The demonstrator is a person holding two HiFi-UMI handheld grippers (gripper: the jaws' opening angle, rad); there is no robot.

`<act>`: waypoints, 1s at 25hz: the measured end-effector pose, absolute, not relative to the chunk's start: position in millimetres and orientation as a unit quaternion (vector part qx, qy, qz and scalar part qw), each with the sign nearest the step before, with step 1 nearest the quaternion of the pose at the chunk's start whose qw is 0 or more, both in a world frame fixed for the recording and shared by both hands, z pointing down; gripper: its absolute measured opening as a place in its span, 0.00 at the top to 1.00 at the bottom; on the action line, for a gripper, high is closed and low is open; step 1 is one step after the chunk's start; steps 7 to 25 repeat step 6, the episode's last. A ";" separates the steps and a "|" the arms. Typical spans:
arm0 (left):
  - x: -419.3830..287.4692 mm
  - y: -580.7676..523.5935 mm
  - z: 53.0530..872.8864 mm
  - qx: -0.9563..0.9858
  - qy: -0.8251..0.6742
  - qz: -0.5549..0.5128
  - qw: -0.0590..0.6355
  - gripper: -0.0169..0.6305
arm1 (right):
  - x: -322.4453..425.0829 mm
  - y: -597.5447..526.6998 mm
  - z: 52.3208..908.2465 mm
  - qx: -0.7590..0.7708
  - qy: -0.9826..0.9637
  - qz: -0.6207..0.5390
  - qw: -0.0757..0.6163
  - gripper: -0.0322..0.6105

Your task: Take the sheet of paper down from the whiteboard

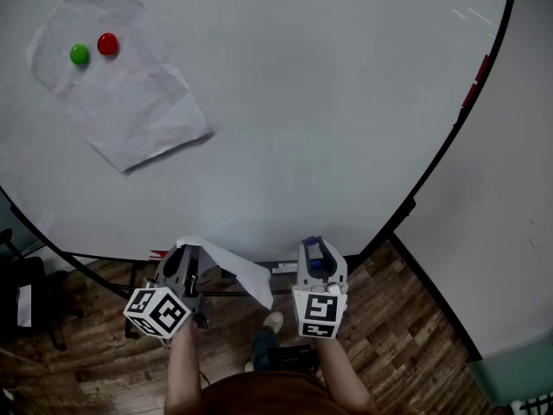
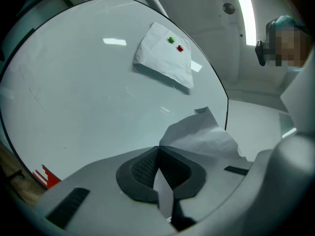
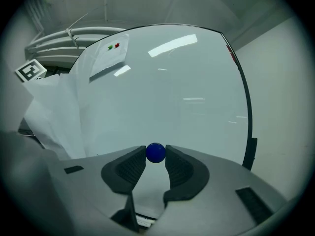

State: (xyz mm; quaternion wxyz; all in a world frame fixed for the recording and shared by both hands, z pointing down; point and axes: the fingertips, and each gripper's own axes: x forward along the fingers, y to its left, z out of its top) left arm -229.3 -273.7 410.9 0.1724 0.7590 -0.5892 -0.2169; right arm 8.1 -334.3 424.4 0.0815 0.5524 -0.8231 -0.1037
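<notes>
A creased white sheet [image 1: 130, 102] hangs at the upper left of the whiteboard [image 1: 328, 102], pinned by a green magnet [image 1: 79, 54] and a red magnet [image 1: 107, 43]. Below the board's lower edge, my left gripper [image 1: 183, 258] is shut on a second, loose white sheet [image 1: 238, 271]. In the left gripper view this sheet [image 2: 202, 134] is pinched between the pads and rises crumpled ahead of them. My right gripper [image 1: 315, 253] is level with the left, shut on a small blue ball magnet [image 3: 156, 152] at its fingertips. Both grippers are away from the board.
The whiteboard's dark frame curves down its right side, with red items [image 1: 475, 80] clipped to it. A pale wall lies further right. Below is wooden floor with a dark chair [image 1: 26, 301] at the left and the person's shoe [image 1: 272, 322].
</notes>
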 end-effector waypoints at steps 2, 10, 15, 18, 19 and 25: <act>-228.7 -274.0 411.0 0.758 -0.590 -0.216 0.174 0.94 | 8.7 -334.7 424.8 0.552 -0.823 -0.104 0.082 0.74; -227.9 -275.6 411.5 0.759 -0.589 -0.216 0.175 0.94 | 9.4 -336.1 425.7 0.553 -0.823 -0.103 0.083 0.74; -227.9 -275.6 411.5 0.759 -0.589 -0.216 0.175 0.94 | 9.4 -336.1 425.7 0.553 -0.823 -0.103 0.083 0.74; -227.9 -275.6 411.5 0.759 -0.589 -0.216 0.175 0.94 | 9.4 -336.1 425.7 0.553 -0.823 -0.103 0.083 0.74; -227.9 -275.6 411.5 0.759 -0.589 -0.216 0.175 0.94 | 9.4 -336.1 425.7 0.553 -0.823 -0.103 0.083 0.74; -227.9 -275.6 411.5 0.759 -0.589 -0.216 0.175 0.94 | 9.4 -336.1 425.7 0.553 -0.823 -0.103 0.083 0.74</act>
